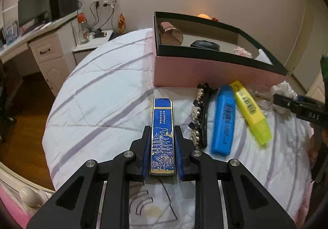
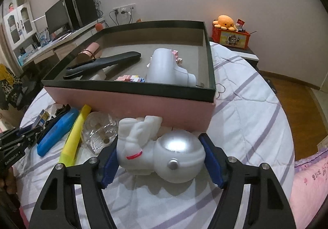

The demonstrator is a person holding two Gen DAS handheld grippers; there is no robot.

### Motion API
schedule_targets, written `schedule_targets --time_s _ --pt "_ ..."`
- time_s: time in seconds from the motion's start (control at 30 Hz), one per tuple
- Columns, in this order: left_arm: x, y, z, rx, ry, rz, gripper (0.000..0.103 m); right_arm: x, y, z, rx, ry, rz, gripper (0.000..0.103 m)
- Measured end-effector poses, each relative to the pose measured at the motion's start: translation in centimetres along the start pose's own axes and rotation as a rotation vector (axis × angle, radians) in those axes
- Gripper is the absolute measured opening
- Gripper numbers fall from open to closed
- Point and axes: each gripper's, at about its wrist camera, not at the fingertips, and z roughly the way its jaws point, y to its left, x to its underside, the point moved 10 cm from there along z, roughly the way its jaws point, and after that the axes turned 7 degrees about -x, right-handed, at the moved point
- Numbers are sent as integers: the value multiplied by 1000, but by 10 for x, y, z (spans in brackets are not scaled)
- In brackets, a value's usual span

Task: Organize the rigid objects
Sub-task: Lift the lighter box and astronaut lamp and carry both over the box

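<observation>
My left gripper [image 1: 162, 132] has its pads on both sides of a flat blue and gold case [image 1: 163, 136] that lies on the quilt; a thin gap shows on the right. My right gripper [image 2: 158, 142] straddles a white astronaut figure [image 2: 162, 153] lying on the quilt, jaws wide, pads close to its sides. A pink box with a black rim [image 2: 131, 104] stands behind, also in the left wrist view [image 1: 205, 73]. Beside the blue case lie a dark hair clip [image 1: 202, 118], a blue highlighter [image 1: 223, 120] and a yellow highlighter [image 1: 252, 112].
The box holds a white hair dryer [image 2: 166, 67], a black straightener [image 2: 102, 64], a pink cylinder [image 2: 89, 51] and small blocks [image 2: 131, 79]. A clear glass piece [image 2: 98, 132] lies left of the astronaut. Desk and nightstand [image 1: 92, 44] stand left of the bed; wooden floor lies beyond the edges.
</observation>
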Motion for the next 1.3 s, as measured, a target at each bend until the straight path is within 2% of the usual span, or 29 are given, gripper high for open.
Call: schedule_targets --time_s 0.17,0.53,0.77,0.83,0.9,0.97,1.1,1.3 --pt "4 -1 -12 39 4 -19 20 7 3 -11 -35 -10 20 73" --pt "9 -10 -40 25 -19 20 20 12 16 -35 -75 -44 15 73" --pt "4 -14 -60 25 -61 41 20 11 26 -49 -98 -67 -6 73" --pt "3 -17 -64 59 -71 35 20 11 28 -52 -101 -72 -13 73" --pt "4 -21 -64 44 -69 59 20 12 30 -54 -107 -75 -17 73" --pt "6 -19 -60 -5 -61 66 20 13 32 -56 -110 -76 -20 73" --pt "9 -21 -63 0 -58 79 20 13 31 -59 -112 -84 -19 73" --pt "-9 -37 -82 -1 -112 111 20 4 33 -70 -112 -121 -23 73"
